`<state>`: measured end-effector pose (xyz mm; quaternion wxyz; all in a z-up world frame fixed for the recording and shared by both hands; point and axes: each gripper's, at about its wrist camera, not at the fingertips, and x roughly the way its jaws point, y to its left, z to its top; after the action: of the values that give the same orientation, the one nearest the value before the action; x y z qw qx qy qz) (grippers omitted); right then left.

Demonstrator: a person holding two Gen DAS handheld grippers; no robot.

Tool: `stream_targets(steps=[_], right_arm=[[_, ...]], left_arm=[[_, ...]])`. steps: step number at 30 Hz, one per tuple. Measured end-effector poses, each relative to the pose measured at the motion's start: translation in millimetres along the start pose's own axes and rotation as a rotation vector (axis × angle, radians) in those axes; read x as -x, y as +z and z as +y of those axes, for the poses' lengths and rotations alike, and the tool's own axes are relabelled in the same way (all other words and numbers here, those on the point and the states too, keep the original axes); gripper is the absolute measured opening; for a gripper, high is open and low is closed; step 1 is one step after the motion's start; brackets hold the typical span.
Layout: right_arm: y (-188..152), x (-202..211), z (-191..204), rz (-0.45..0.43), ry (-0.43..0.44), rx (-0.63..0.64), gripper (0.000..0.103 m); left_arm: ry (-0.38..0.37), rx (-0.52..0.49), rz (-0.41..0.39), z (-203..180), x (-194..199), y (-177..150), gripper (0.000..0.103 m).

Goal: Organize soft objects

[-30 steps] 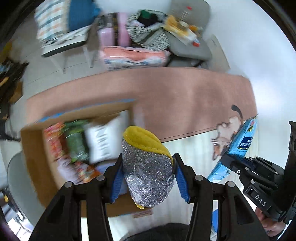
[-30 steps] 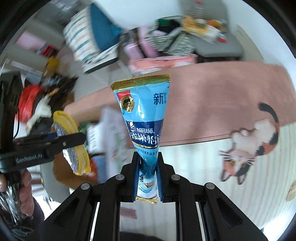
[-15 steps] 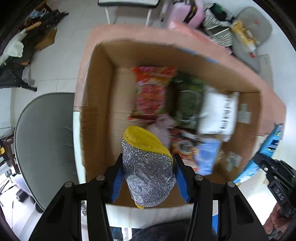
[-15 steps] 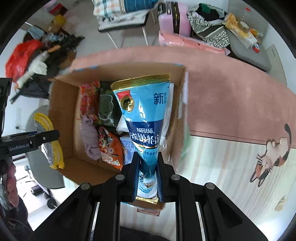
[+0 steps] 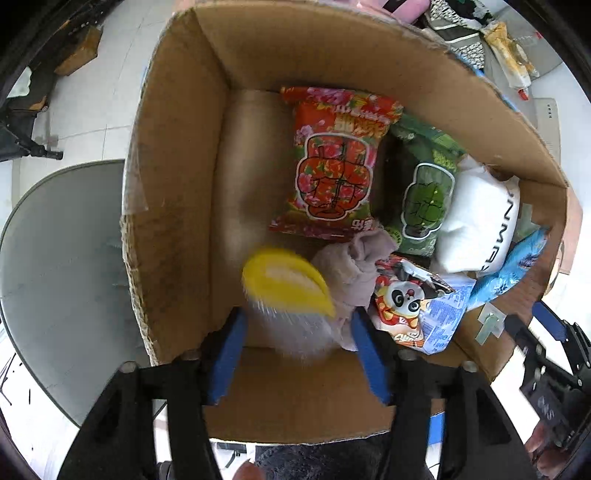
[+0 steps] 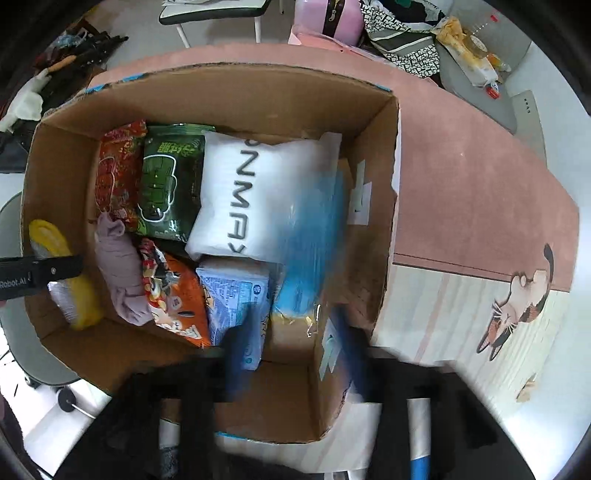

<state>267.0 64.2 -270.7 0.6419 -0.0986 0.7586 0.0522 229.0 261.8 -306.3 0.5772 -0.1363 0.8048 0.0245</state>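
Note:
A cardboard box holds several soft packs: a red snack bag, a green bag, a white pillow pack and a grey cloth. My left gripper is open over the box's near left corner; the yellow and silver sponge is blurred between its spread fingers, dropping away. My right gripper is open above the box's right side; the blue Nestle pouch is blurred just beyond its fingers, falling into the box. The sponge also shows in the right wrist view.
The box stands on a pink rug beside a striped mat with a cat picture. A grey round chair seat is left of the box. Chairs, bags and clutter lie beyond the rug.
Both grippers moved lower over the box and opened. The sponge has left the left fingers and the blue pouch has left the right fingers; both are dropping into the box.

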Motion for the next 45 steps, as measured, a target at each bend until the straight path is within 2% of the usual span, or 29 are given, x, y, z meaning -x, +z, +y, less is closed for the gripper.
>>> stream_targets(steps=[4,5,6,8,12,13,15,16,18,19,21,26,30,36,45], right_arm=[[-0.8,7.8,4.6,-0.007,0.017,-0.008,0.073],[-1.3,8.4,5.7,-0.01,0.018,-0.008,0.073],[-1.7,10.2,7.0,-0.016,0.017,-0.009,0.074],[-3.2,11.2,10.3,-0.029,0.022,-0.018,0.078],[-9.0,13.3,14.0,-0.055,0.025,-0.026,0.078],[-11.5,13.4,15.4,-0.061,0.026,-0.029,0.08],[-17.0,14.3,18.1,-0.076,0.041,-0.034,0.094],[-20.3,13.8,19.0,-0.084,0.049,-0.034,0.096],[-25.4,10.1,19.2,-0.088,0.065,-0.042,0.103],[-28.4,8.8,19.9,-0.09,0.074,-0.045,0.103],[-34.5,6.8,22.8,-0.099,0.069,-0.046,0.103],[-47.2,9.8,26.2,-0.149,0.032,-0.061,0.103],[-55.3,15.0,24.4,-0.172,0.035,-0.077,0.103],[-79.6,31.8,21.6,-0.218,0.044,-0.086,0.103],[-149.5,102.8,8.4,-0.391,0.045,-0.099,0.103]], left_arm=[[0.02,-0.025,-0.036,-0.5,8.3,-3.5,0.07],[0.018,-0.028,-0.043,-0.7,10.2,-5.0,0.077],[0.015,-0.03,-0.054,-0.4,12.9,-7.0,0.078],[0.013,-0.031,-0.074,0.3,18.9,-11.7,0.078],[0.005,-0.027,-0.125,3.1,29.9,-27.4,0.078],[0.0,-0.026,-0.134,4.1,31.0,-32.0,0.078],[-0.012,-0.026,-0.152,9.6,34.1,-43.3,0.078],[-0.013,-0.025,-0.158,9.1,34.5,-45.7,0.078],[0.004,-0.023,-0.178,5.3,33.7,-48.3,0.098],[0.023,-0.024,-0.2,5.0,35.6,-51.0,0.101],[0.057,-0.029,-0.234,2.9,36.0,-57.4,0.101],[0.045,0.002,-0.28,6.6,37.0,-71.8,0.101],[0.045,0.023,-0.317,8.7,41.0,-85.6,0.101],[0.087,0.016,-0.368,-0.8,49.9,-111.3,0.101],[0.12,-0.048,-0.572,-26.9,114.7,-182.2,0.101]])
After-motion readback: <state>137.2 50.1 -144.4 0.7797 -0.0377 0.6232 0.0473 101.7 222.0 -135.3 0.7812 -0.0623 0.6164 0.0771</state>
